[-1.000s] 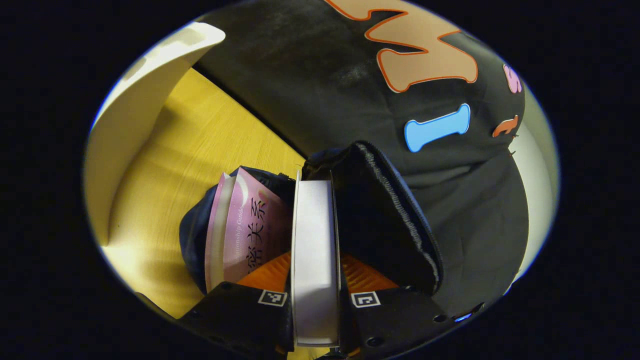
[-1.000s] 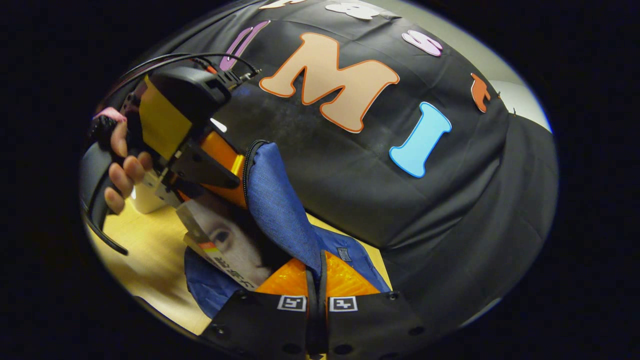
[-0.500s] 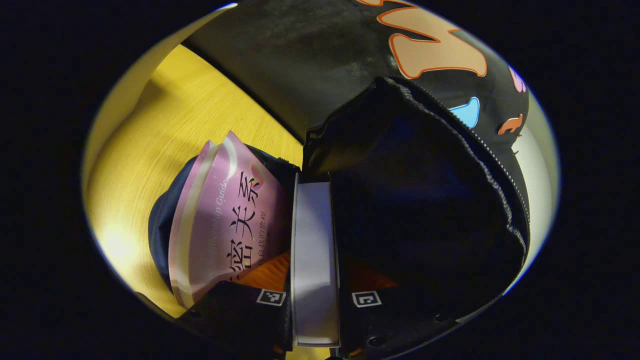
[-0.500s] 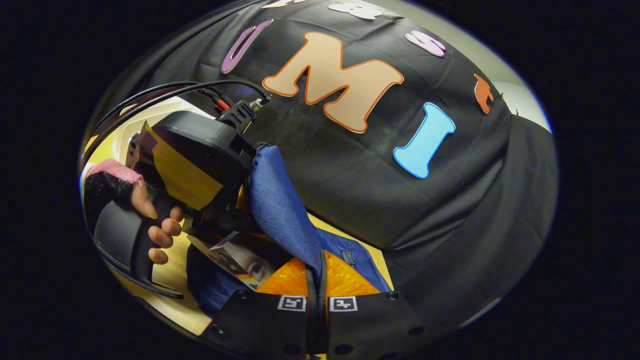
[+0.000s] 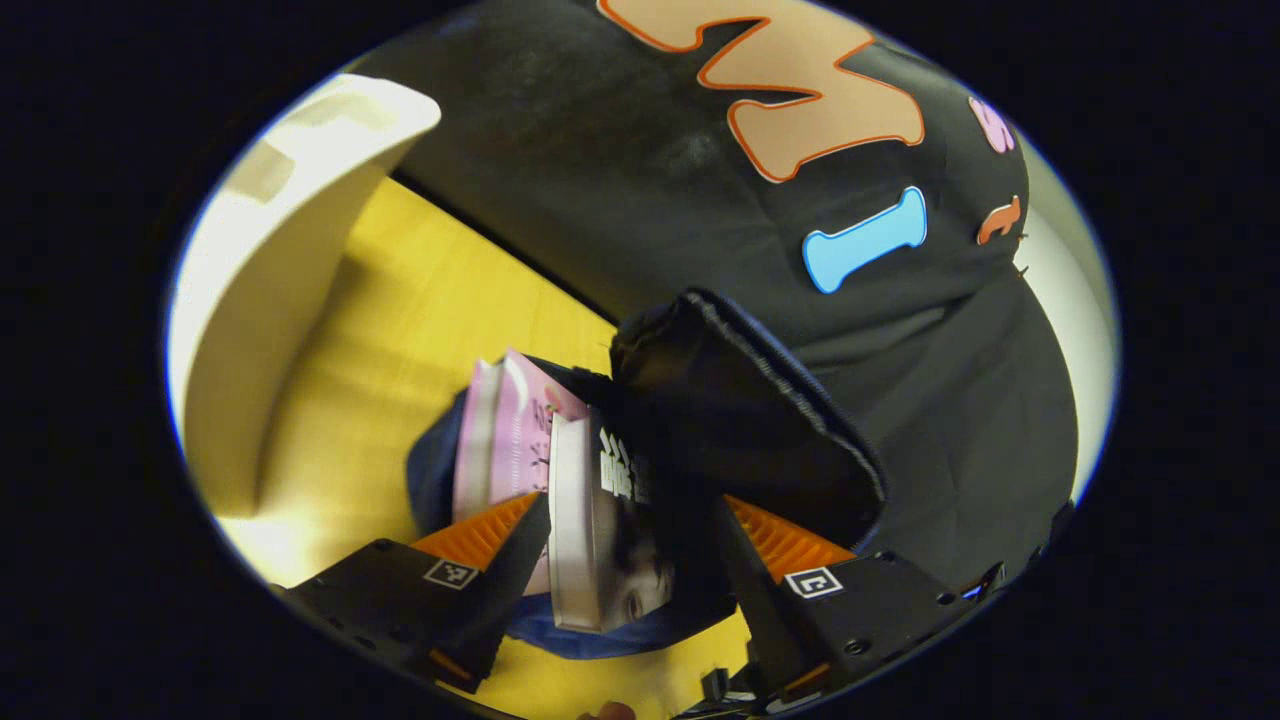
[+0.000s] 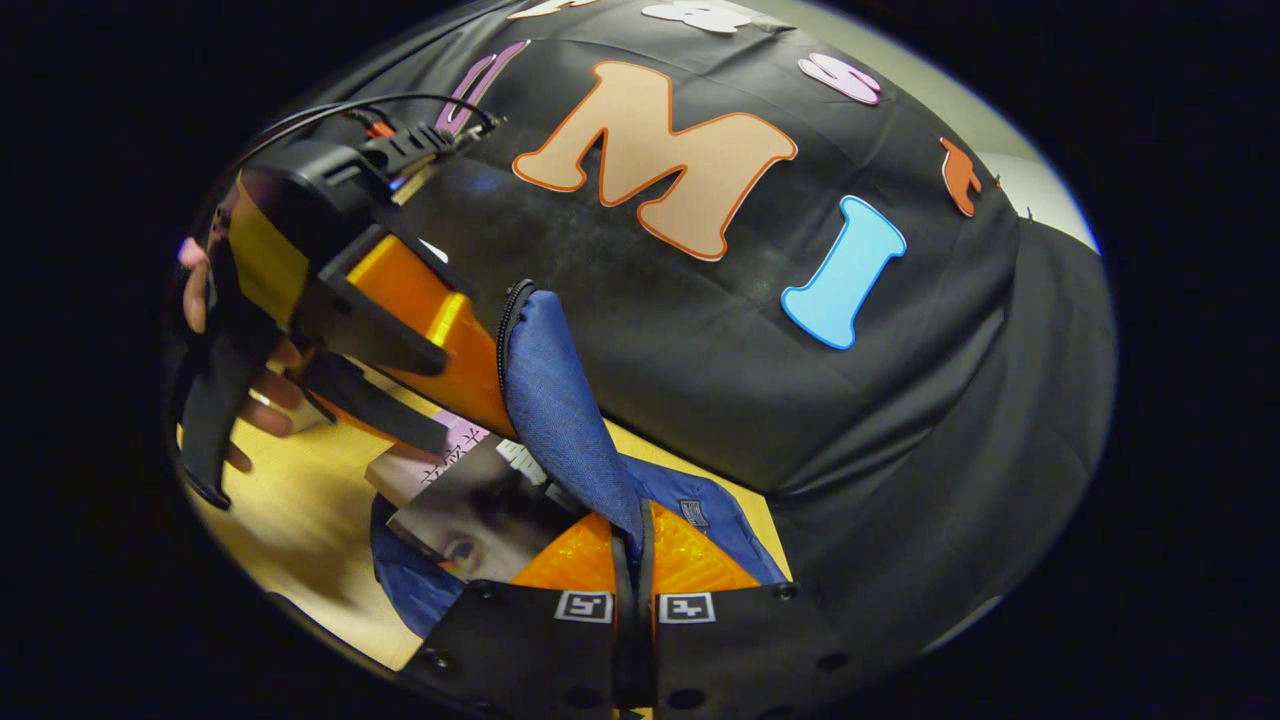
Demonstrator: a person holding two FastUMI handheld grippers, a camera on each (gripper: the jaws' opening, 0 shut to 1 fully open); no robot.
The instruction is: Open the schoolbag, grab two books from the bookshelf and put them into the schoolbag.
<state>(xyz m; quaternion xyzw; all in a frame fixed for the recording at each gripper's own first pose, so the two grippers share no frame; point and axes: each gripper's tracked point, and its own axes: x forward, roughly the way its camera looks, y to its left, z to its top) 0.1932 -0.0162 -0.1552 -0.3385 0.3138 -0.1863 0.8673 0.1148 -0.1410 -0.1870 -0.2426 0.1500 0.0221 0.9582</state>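
Cream-white curved bookshelf panel [image 5: 270, 290] fills the upper left of the left gripper view, smooth and matte, standing on the yellow wood-grain tabletop [image 5: 400, 340]. Right of it, at lower centre, the blue woven-fabric schoolbag [image 5: 435, 480] lies open with two books standing in its mouth: a pink glossy paperback [image 5: 505, 440] with dark printed characters too small to read, and just to its right a thicker book with white page edges and a dark photo cover [image 5: 600, 530] bearing white characters that cannot be read. The left gripper [image 5: 630, 560] has its jaws spread wide on either side of that photo-cover book, ribbed pads clear of it, so the book is released. Above and right, the bag's black lining and ribbed zipper edge [image 5: 760, 400] fold upward against the black cloth wall.

In the right gripper view, a hand [image 6: 250, 390] at far left holds the left gripper's body [image 6: 340, 290], its finger angled down toward the books. At lower centre both books [image 6: 470, 500] lean out of the blue bag, the pink one behind. The right gripper [image 6: 635, 570] at bottom centre is clenched on the schoolbag's blue flap [image 6: 560, 420], pinching the coarse weave and holding it upright.
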